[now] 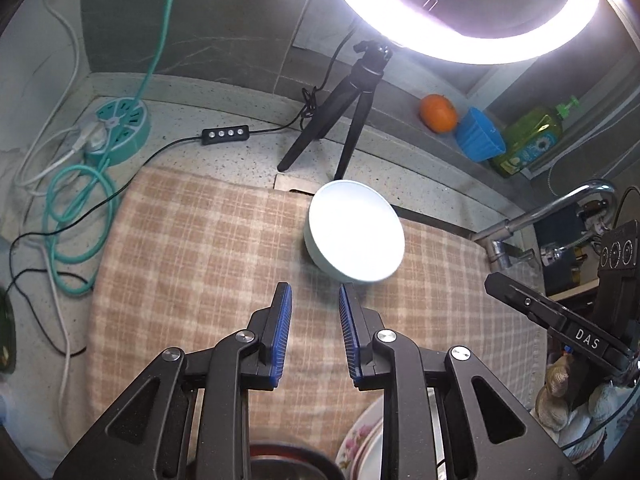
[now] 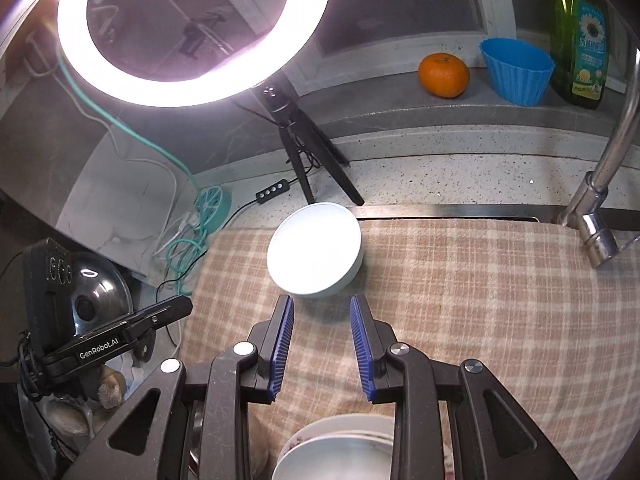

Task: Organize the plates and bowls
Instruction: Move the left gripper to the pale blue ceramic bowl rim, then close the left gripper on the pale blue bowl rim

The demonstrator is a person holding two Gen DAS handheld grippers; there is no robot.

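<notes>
A pale white bowl (image 1: 356,236) (image 2: 314,250) sits upright on the far part of the checked cloth (image 1: 200,260) (image 2: 480,300), just ahead of both grippers. My left gripper (image 1: 315,288) hangs open a little short of the bowl, with nothing between its blue pads. My right gripper (image 2: 322,299) is open too and empty, its tips close to the bowl's near rim without touching it. Under the grippers lie a flower-patterned plate (image 1: 360,440), a dark red bowl (image 1: 288,456) and stacked white dishes (image 2: 340,452), partly hidden by the gripper frames.
A ring light (image 1: 460,44) (image 2: 192,84) on a black tripod (image 1: 340,120) (image 2: 304,152) stands behind the bowl. A faucet (image 1: 540,216) (image 2: 608,184) is at the right. An orange (image 2: 444,74), blue cup (image 2: 516,72) and soap bottle (image 2: 580,40) line the ledge. Cables and a teal power hub (image 1: 120,128) lie left.
</notes>
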